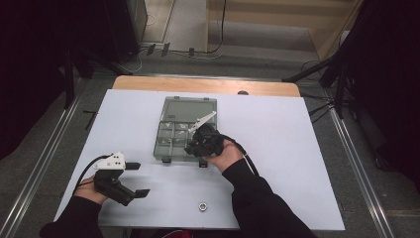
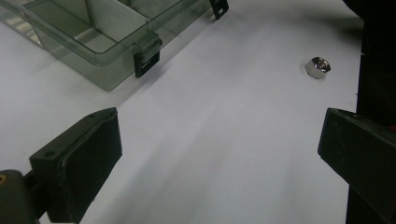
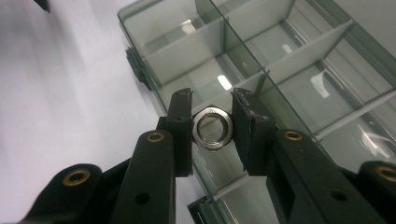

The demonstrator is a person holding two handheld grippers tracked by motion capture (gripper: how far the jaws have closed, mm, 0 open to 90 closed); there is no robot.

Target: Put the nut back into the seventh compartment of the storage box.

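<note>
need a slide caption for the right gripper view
Right gripper holding a steel nut between its jaws above the open clear compartment box on the white table.

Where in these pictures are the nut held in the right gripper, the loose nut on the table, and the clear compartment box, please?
Held nut (image 3: 212, 129): right gripper view, on its metal ring.
Loose nut (image 2: 317, 66): left gripper view, on its top face.
Compartment box (image 1: 162, 130): high view, on its left wall.
</note>
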